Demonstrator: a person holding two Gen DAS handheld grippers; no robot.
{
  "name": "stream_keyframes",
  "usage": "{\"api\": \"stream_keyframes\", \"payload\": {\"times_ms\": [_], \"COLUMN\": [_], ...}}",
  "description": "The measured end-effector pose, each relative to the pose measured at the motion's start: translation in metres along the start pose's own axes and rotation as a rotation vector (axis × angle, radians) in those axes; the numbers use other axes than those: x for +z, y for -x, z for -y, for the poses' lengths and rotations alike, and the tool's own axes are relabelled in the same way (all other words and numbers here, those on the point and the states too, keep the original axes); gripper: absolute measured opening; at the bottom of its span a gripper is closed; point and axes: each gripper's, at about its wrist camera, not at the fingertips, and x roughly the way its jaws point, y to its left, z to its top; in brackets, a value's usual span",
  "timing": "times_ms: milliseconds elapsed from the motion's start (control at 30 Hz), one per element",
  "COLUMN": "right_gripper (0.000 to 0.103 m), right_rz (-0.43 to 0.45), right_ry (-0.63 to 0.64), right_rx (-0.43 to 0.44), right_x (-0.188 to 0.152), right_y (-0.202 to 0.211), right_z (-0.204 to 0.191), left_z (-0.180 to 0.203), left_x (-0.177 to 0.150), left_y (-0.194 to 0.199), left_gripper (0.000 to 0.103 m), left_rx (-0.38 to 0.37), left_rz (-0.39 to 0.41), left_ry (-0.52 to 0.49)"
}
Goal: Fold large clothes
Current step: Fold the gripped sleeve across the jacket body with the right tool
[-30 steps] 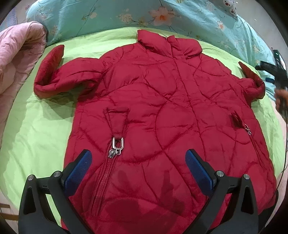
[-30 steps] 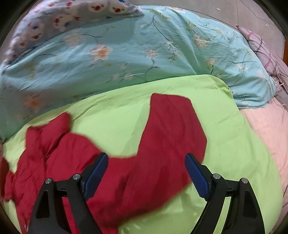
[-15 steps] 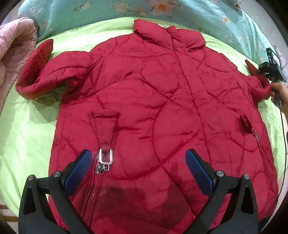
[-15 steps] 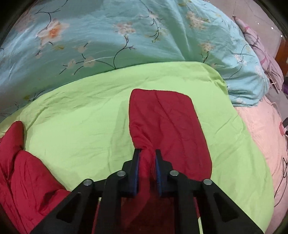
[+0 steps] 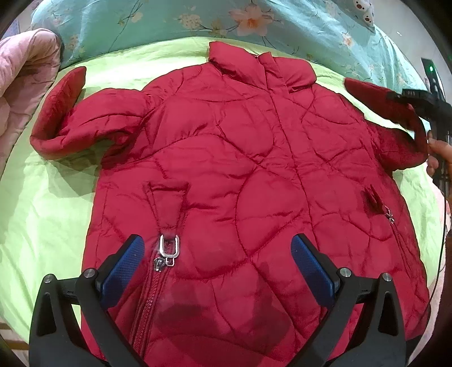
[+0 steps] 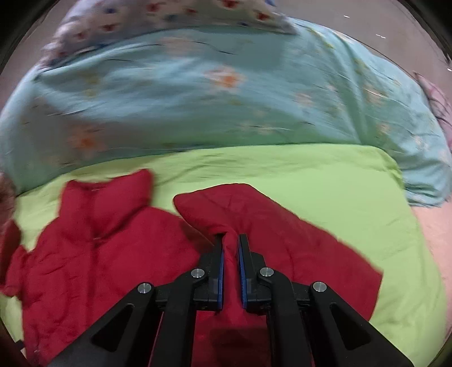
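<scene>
A red quilted jacket [image 5: 248, 169] lies front-up on a lime green sheet [image 5: 42, 220], collar toward the far side. My left gripper [image 5: 217, 262] is open and hovers over the jacket's lower front, next to a silver zipper pull [image 5: 169, 248]. My right gripper [image 6: 230, 248] is shut on the jacket's right sleeve [image 6: 254, 220] and holds it raised. In the left wrist view it shows at the right edge [image 5: 395, 98], with the sleeve [image 5: 375, 98] lifted above the sheet. The left sleeve [image 5: 82, 118] lies bent on the sheet.
A teal floral quilt [image 5: 197, 19] is bunched along the far side; it also fills the right wrist view [image 6: 226, 93]. A pink quilt [image 5: 19, 84] lies at the left. A pink sheet [image 6: 432, 234] shows at the right.
The right gripper closed on the right sleeve, then lifted it and swung it toward the jacket body. The left gripper stayed open over the lower front, shifting only slightly.
</scene>
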Motion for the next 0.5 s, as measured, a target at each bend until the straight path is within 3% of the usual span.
{"api": "stream_keyframes", "payload": {"times_ms": [200,500], "right_gripper": [0.008,0.008], "right_rz": [0.016,0.026], "right_ry": [0.049,0.159], "right_rx": [0.194,0.458], "right_x": [-0.008,-0.046], "right_y": [0.019,0.035], "right_z": [-0.073,-0.164], "left_z": [-0.008,-0.023], "left_x": [-0.002,-0.006], "left_y": [0.002,-0.003], "left_gripper": [0.103,0.103], "left_rx": [-0.004,-0.033], "left_rz": [0.007,0.001], "left_ry": [0.024,0.065]}}
